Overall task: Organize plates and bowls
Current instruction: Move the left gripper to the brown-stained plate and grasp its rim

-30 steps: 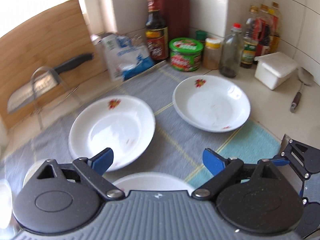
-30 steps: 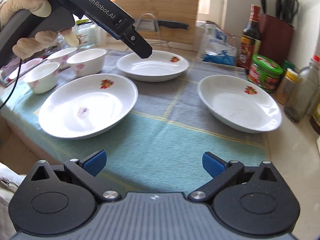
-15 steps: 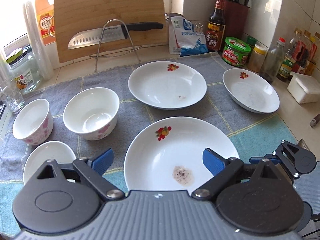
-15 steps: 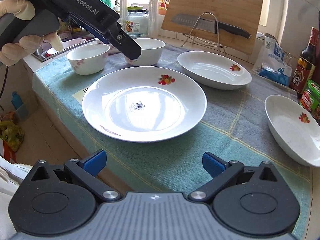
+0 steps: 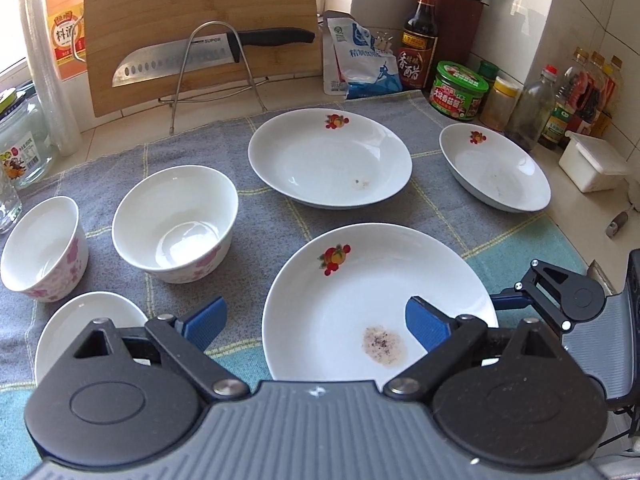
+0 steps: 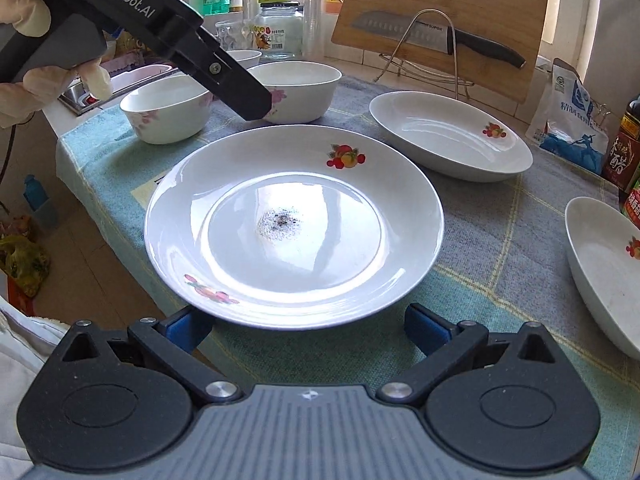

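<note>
Three white plates with fruit prints lie on a grey-teal cloth: a near stained plate (image 5: 380, 308) (image 6: 294, 220), a middle plate (image 5: 330, 158) (image 6: 450, 140) and a right plate (image 5: 494, 166) (image 6: 604, 268). Two white bowls with pink flowers (image 5: 176, 222) (image 5: 42, 248) stand left, with a small white dish (image 5: 86, 328) in front. My left gripper (image 5: 316, 322) is open and empty above the near plate's left edge. My right gripper (image 6: 308, 328) is open and empty at that plate's near rim. The left gripper's body (image 6: 160, 32) shows in the right wrist view.
A bamboo cutting board (image 5: 200, 28) and a knife on a wire rack (image 5: 208, 54) stand behind. Sauce bottles, jars (image 5: 458, 90) and a white box (image 5: 592, 164) line the right wall. A glass jar (image 5: 20, 148) stands far left. The counter edge runs along the left in the right wrist view.
Both grippers have swung left and drawn back to face the near stained plate. The right gripper has closed in on that plate's near rim. Both stay open.
</note>
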A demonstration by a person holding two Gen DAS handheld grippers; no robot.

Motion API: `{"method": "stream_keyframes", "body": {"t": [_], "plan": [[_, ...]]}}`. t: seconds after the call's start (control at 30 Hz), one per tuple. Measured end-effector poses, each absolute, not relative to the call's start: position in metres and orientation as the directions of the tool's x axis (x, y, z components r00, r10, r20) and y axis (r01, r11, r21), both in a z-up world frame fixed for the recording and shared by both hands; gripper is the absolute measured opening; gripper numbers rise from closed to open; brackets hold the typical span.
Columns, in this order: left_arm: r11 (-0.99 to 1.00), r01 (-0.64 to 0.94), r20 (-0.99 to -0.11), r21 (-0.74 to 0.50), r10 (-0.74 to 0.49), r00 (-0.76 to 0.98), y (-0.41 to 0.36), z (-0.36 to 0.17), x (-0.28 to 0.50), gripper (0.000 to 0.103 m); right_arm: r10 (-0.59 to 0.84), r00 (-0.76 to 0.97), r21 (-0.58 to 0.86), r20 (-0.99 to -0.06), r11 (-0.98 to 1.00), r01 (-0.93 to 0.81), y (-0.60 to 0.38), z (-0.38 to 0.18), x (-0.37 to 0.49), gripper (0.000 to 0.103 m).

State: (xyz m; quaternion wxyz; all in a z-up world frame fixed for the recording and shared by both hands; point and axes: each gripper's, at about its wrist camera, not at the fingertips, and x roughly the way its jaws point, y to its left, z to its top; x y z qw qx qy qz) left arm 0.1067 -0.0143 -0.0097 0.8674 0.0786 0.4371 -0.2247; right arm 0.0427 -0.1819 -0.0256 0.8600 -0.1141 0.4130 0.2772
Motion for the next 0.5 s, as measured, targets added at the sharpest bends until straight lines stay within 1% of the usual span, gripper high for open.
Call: {"method": "stream_keyframes", "body": {"t": [0.3,0.5], "plan": [[0.808,0.574,-0.818,-0.134,-0.417,0.396,-0.012,-0.022,0.13,0.096,0.389,0.489,0.029,-0.781,0.804,-0.593,-0.18,-0.025,0.047,0.103],[0.779,0.602,-0.847,-0.178,-0.433,0.309,-0.014,-0.028,0.145,0.096,0.4,0.508,0.027,-0.763,0.805,-0.593,-0.183,-0.027,0.044,0.103]]}}
